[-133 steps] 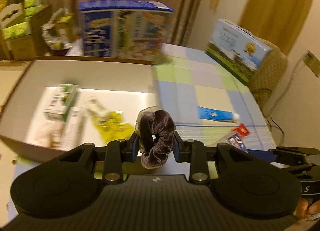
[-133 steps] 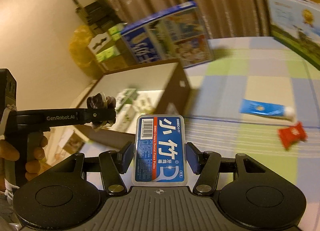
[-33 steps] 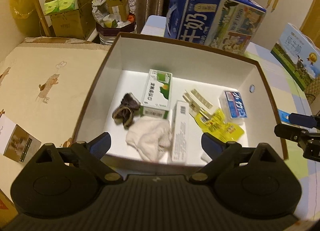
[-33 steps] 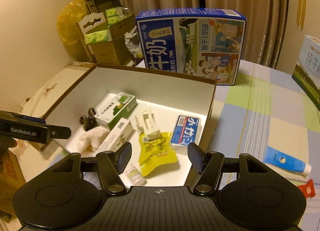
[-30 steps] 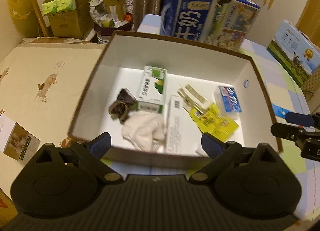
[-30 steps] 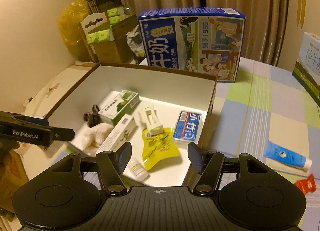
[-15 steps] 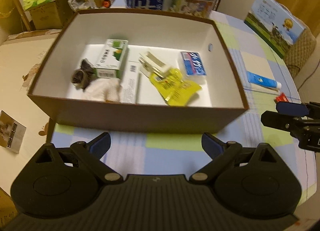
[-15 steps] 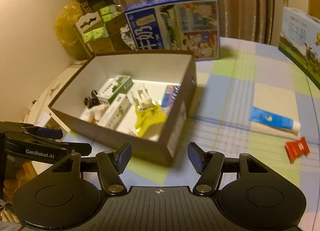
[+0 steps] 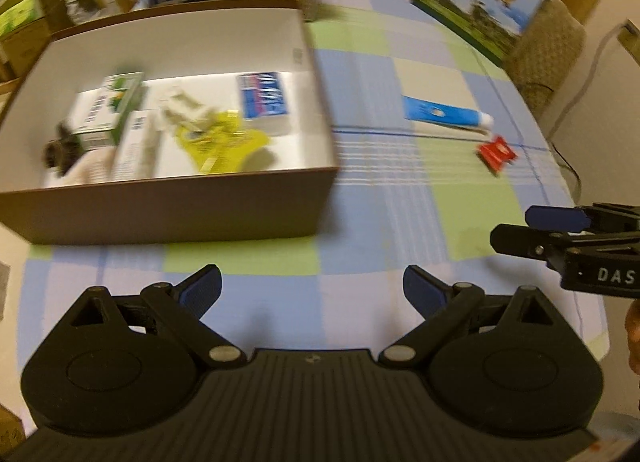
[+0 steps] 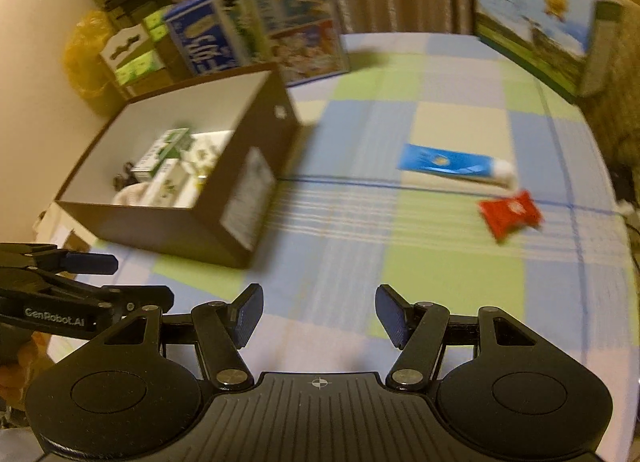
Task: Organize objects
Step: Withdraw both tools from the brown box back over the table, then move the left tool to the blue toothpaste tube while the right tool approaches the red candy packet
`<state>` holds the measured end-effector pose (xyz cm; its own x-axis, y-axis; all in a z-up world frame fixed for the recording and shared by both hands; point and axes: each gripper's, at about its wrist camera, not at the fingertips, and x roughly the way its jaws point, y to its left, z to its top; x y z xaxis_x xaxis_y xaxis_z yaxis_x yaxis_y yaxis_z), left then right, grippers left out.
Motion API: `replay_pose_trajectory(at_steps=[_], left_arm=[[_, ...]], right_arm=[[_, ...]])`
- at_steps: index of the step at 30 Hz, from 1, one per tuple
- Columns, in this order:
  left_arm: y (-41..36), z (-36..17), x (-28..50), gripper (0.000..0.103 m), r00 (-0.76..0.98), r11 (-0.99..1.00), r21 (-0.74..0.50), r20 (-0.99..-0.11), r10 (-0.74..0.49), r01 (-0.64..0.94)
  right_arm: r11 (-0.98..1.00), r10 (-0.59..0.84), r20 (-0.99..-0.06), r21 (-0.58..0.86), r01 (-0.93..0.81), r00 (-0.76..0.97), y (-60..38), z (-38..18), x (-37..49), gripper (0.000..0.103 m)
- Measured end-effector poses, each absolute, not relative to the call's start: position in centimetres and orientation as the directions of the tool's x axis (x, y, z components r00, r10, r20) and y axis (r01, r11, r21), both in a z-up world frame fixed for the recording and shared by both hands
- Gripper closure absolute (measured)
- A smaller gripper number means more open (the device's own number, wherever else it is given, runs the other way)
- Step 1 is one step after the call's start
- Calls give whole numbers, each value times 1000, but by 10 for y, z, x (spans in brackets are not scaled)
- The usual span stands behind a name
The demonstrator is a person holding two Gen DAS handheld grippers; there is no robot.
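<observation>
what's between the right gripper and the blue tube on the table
Nothing: only bare checked tablecloth lies between the open right gripper and the blue tube, in the right wrist view. The red packet sits off to the right.

Warm, dim yellowish indoor light tints both views. Motion blur smears the brown box and the far cartons, while the near gripper bodies stay sharp. Fisheye bending curves the edges.

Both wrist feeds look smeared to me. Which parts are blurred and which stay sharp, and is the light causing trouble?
Left wrist: box contents, tube and red packet motion-blurred; left gripper sharp. Right wrist: the same smear on box, tube and packet; right gripper crisp. Both show dim orange light, fisheye bending at the edges, no glare.
</observation>
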<state>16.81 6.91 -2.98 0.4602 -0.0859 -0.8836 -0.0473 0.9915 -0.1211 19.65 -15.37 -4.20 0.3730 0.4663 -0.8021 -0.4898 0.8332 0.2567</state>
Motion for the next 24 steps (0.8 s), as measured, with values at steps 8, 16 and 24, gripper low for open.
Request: replay_pose_trajectory(at_steps=[8,16,24], left_arm=[[8,-36,188,7,444,991,-129,-886,-134,42],[-35,-38,213,7,452,984,-140,-875,-174,107],[-59,-43,263,8,490,977,-78,-855,-169,201]], right_arm=[[878,421,-816,256,-405,396,-214,-47,203,43],[910,387,-821,268,-316,419,-250,-54,220,43],[935,351,-819,279,-219,454,-269,-67,249,43]])
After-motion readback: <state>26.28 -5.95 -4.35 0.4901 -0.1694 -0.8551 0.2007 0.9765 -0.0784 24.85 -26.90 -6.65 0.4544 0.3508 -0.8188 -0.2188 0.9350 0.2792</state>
